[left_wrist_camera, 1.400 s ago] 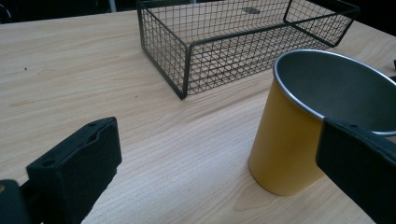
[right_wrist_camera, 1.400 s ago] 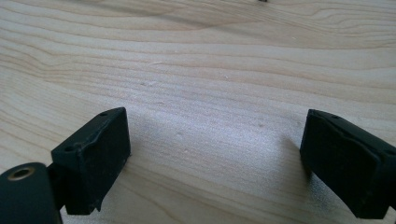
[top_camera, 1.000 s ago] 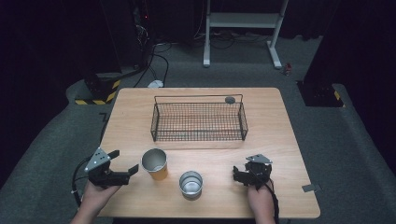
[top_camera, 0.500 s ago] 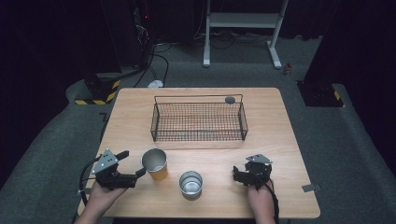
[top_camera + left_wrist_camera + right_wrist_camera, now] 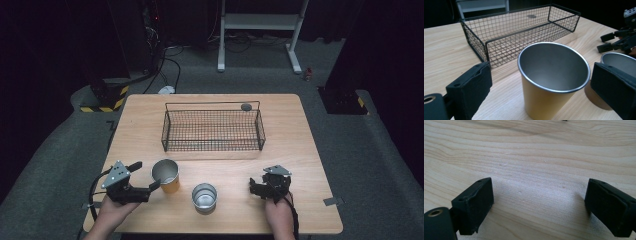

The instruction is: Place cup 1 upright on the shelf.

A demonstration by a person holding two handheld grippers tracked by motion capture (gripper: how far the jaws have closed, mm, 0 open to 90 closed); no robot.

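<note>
A yellow metal cup (image 5: 166, 176) stands upright near the table's front left, and its steel inside shows in the left gripper view (image 5: 554, 75). My left gripper (image 5: 146, 174) points at it from the left. Its jaws have just been closing and now stand either side of the cup (image 5: 541, 75) with a gap at each pad, so it is open. A silver cup (image 5: 205, 196) stands to the right of the yellow one (image 5: 620, 58). My right gripper (image 5: 253, 187) rests open at the front right (image 5: 614, 41), over bare wood (image 5: 540, 195).
A black wire basket (image 5: 212, 148) sits mid-table behind the cups (image 5: 506, 46). A small dark round thing (image 5: 246, 106) lies just beyond its back right corner. The wooden table (image 5: 300, 145) is bordered by grey floor, with a white frame at the back.
The left gripper has shifted a little to the right, up to the yellow cup, and its jaws stand narrower. The right gripper and both cups have stayed put.
</note>
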